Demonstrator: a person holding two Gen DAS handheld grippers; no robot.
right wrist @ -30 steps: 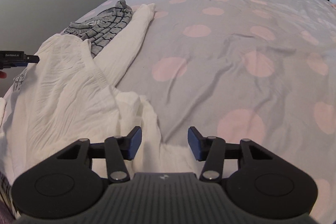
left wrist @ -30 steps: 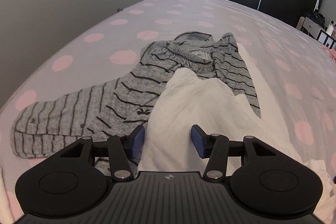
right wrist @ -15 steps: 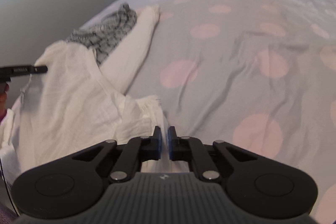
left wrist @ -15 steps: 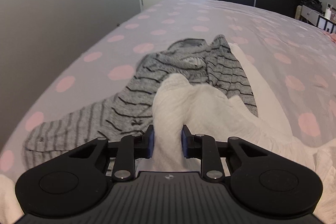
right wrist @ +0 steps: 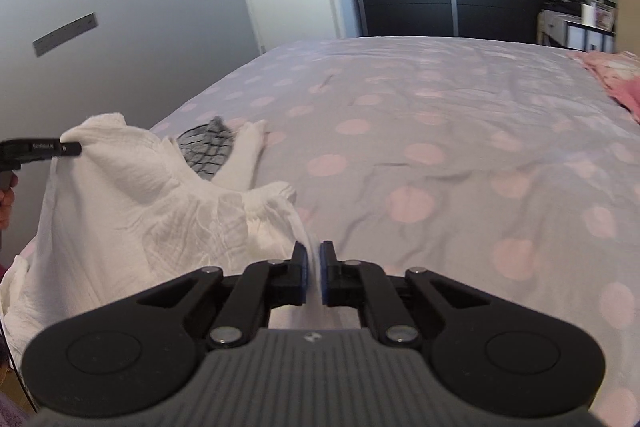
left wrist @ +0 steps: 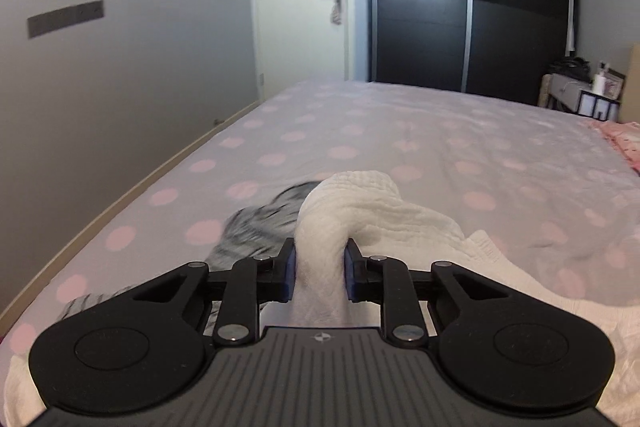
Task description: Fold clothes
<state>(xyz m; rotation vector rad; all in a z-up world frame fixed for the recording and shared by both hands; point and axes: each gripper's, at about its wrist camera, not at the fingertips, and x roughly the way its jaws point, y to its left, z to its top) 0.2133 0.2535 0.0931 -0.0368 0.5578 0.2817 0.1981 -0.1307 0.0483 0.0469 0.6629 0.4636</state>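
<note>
Raised white garment [right wrist: 132, 203] in both clamped claws; right view alone: sleeve [right wrist: 244, 159]

The left gripper [left wrist: 319, 275] is clamped on a thick bunch of white cloth [left wrist: 360, 211], its pads held apart by the wad. The right gripper [right wrist: 315, 277] pinches a thin edge of the same cloth, pads nearly touching. Both point forward, roughly level.

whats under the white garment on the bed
A grey striped garment pokes out from under the white garment, on the polka-dot bedspread. How far it extends beneath is covered.
</note>
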